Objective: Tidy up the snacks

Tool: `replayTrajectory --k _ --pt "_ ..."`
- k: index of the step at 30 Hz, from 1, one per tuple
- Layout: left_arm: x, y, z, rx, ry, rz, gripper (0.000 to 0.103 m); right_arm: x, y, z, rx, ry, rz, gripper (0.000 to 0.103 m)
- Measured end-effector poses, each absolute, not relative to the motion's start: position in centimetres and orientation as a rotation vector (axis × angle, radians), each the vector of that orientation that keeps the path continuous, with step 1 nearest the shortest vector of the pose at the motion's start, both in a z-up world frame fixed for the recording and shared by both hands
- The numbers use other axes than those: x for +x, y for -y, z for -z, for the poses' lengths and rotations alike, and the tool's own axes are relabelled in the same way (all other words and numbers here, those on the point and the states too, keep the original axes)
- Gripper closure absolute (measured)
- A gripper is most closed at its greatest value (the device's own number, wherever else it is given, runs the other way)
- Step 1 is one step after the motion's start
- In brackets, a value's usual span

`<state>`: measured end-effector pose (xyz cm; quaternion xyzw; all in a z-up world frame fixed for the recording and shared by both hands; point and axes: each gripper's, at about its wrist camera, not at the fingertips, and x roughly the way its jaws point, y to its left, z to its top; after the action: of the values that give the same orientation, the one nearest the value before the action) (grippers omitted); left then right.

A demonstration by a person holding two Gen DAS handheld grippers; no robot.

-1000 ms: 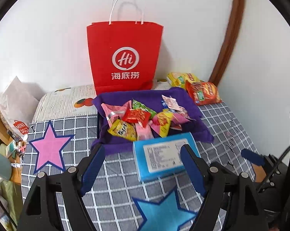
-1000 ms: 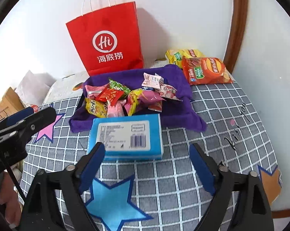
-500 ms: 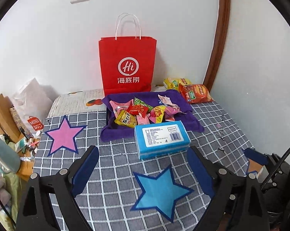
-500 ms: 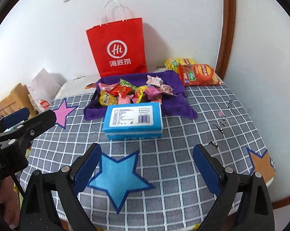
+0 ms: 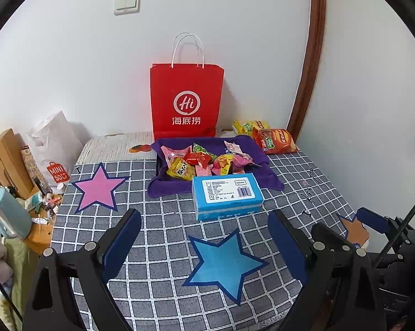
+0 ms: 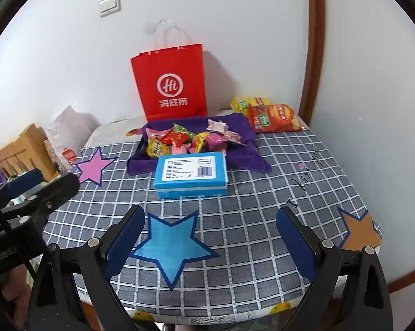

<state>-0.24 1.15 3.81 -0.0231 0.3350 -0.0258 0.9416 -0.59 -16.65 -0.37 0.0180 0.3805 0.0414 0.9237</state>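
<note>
White walls back a tabletop under a grey checked cloth with pink, blue and orange star patches. Small wrapped snacks lie heaped on a purple cloth toward the far middle of the tabletop, mixed in yellow, red, green and pink wrappers. Touching the near edge of that purple cloth sits a blue tissue pack, label up. Behind the heap a red paper bag stands upright against the wall. Two chip bags, one orange and one yellow, rest at the far right corner, just beside the purple cloth.

Left gripper hovers over the near part of the tabletop above the blue star, its fingers wide apart and holding nothing. Right gripper hangs likewise near the front edge, its fingers spread apart and empty, well short of the tissue pack. A white Miniso bag and a wooden piece sit off the tabletop's left side.
</note>
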Motion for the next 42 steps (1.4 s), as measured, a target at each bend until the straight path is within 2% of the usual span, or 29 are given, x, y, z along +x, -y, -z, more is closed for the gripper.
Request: replayTrajectory --k 42 --pt "-0.7 -1.3 -4.0 -0.061 -0.677 0.065 0.01 -1.7 16.5 -0.1 0.002 -0.729 -0.081 0.008"
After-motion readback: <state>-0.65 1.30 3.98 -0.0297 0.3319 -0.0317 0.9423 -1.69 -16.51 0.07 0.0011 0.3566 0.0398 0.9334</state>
